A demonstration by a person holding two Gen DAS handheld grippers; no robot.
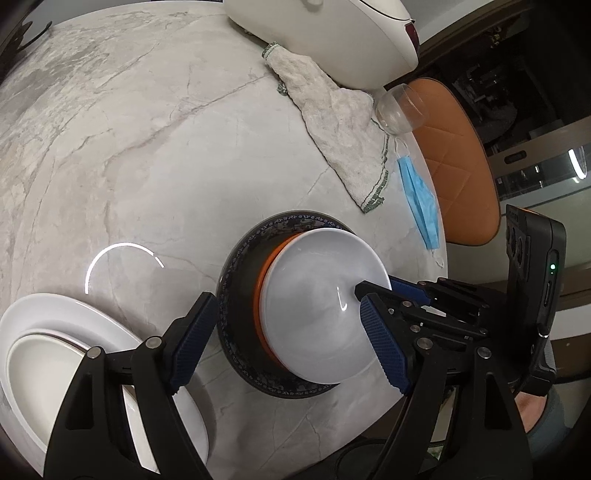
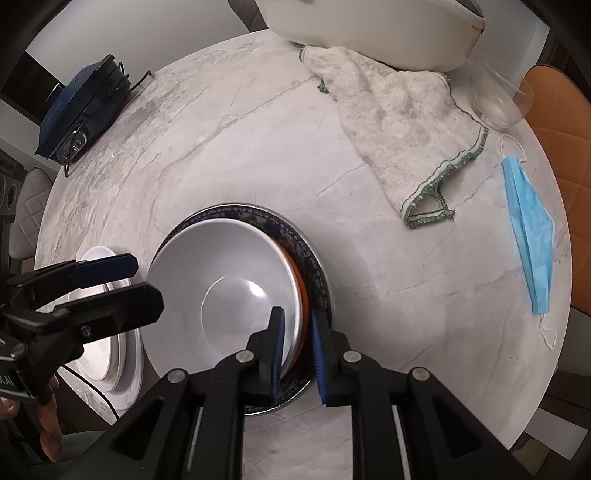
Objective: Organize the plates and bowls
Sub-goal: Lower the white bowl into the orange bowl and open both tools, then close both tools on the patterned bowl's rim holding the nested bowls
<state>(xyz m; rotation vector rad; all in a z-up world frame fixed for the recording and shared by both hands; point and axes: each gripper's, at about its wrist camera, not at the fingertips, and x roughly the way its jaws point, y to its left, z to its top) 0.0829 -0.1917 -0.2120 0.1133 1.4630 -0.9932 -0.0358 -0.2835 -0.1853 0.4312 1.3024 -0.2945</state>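
Note:
A white bowl [image 1: 314,306] [image 2: 221,280] sits nested in an orange bowl [image 1: 260,295] [image 2: 301,295], which rests in a dark patterned bowl [image 1: 236,280] [image 2: 317,266] on the marble table [image 1: 129,147]. My right gripper [image 2: 295,314] [image 1: 376,286] straddles the near rims of the white and orange bowls. Its jaws stand narrow, with a thin gap showing at the outer pad. My left gripper [image 1: 288,299] [image 2: 144,280] is open wide and holds nothing, hanging above the stack's left side. Two stacked white plates [image 1: 55,332] [image 2: 99,350] lie to the left.
A white towel [image 1: 343,133] [image 2: 406,122], an overturned glass [image 1: 399,110], a blue face mask [image 1: 421,199] [image 2: 532,229] and a white appliance [image 1: 332,33] lie at the far right. An orange chair [image 1: 458,147] stands beyond the edge. A blue-black device [image 2: 85,107] sits far left.

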